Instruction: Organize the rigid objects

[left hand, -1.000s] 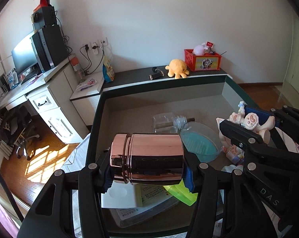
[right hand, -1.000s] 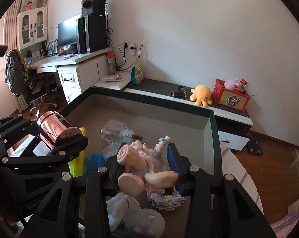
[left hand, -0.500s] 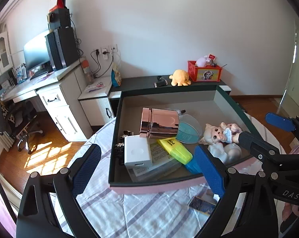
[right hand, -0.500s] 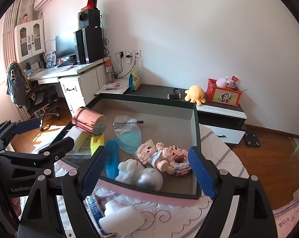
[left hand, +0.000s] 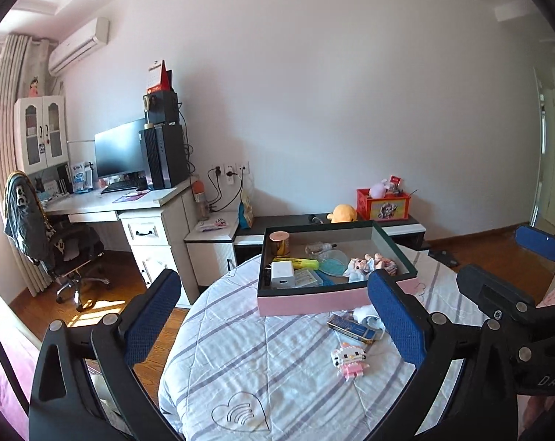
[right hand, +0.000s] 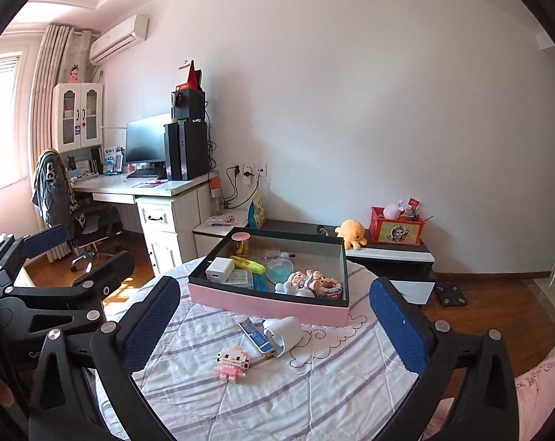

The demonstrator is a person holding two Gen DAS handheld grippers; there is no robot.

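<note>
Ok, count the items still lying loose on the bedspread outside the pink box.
3: a pink block-built cat figure nearest the tongs, a flat blue case beside it, and a white cup-like object touching that case. Others may hide behind the box.

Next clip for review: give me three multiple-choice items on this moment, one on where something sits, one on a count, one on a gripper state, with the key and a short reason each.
1. Where does the rose-gold canister stand?
A. in the far left corner of the pink box
B. on the bedspread in front of the box
C. between the fingers of the left gripper

2. How many objects lie on the striped bedspread outside the box?
A. one
B. three
C. five

3. How are the two grippers?
A. both open and empty
B. left shut on the canister
C. right shut on the doll

Key: 1 A, it stands upright inside the box at its far left corner. 2 B, a pink block figure, a blue flat pack and a white cup-shaped item. 3 A, the left gripper and the right gripper both show wide-apart fingers with nothing between.
</note>
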